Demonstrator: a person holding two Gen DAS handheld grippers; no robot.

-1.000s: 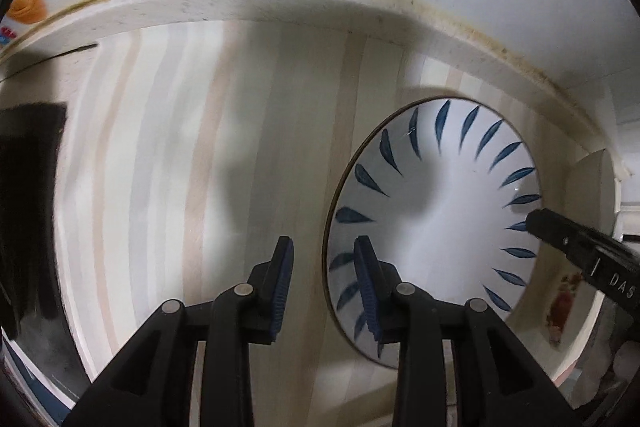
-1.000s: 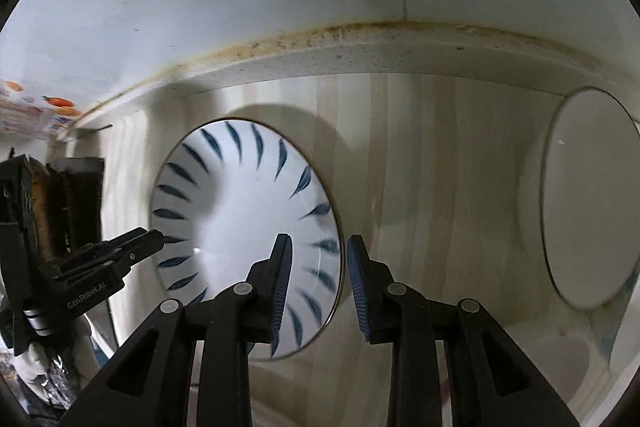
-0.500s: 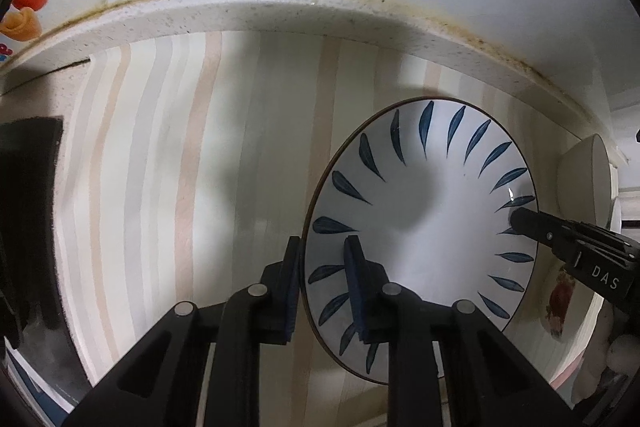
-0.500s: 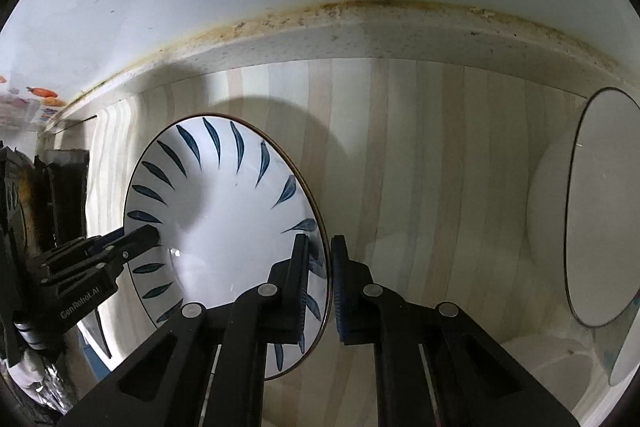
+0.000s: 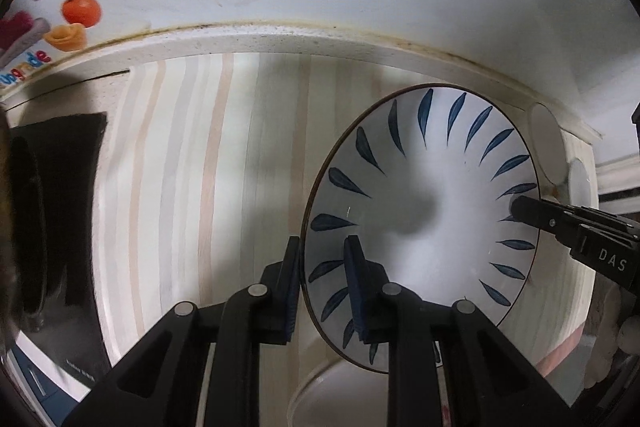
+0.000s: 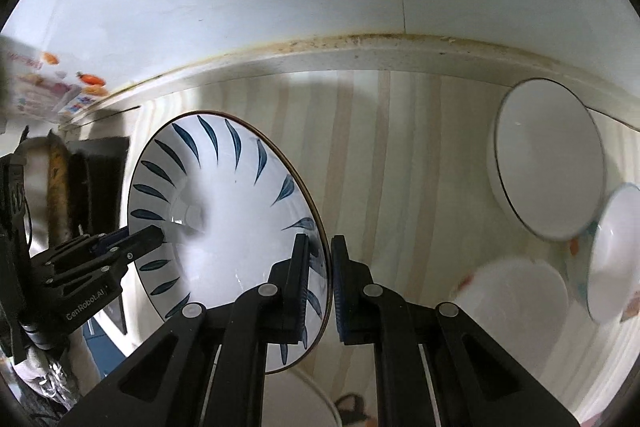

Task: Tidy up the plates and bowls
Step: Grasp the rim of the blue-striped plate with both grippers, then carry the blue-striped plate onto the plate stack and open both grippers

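Note:
A white bowl-shaped plate with blue leaf marks (image 5: pixel 432 219) hangs above the striped counter (image 5: pixel 200 167), held by both grippers on opposite edges. My left gripper (image 5: pixel 322 247) is shut on its left rim, one pad inside and one outside. In the same view the right gripper (image 5: pixel 518 207) bites the far right rim. In the right wrist view the plate (image 6: pixel 224 211) is on the left, with my right gripper (image 6: pixel 320 243) shut on its right rim and the left gripper (image 6: pixel 156 233) clamped on the far edge.
A white bowl (image 6: pixel 548 163) stands at the right, with a patterned bowl (image 6: pixel 616 251) and another white bowl (image 6: pixel 516 299) nearer. A white dish (image 5: pixel 332 395) lies beneath the lifted plate. A dark object (image 5: pixel 60 207) sits at the left. A raised ledge (image 5: pixel 280 43) and wall close the back.
Both grippers closed onto the blue-leaf plate's rim, then rose with it. The counter looks farther away and more bowls have come into the right wrist view.

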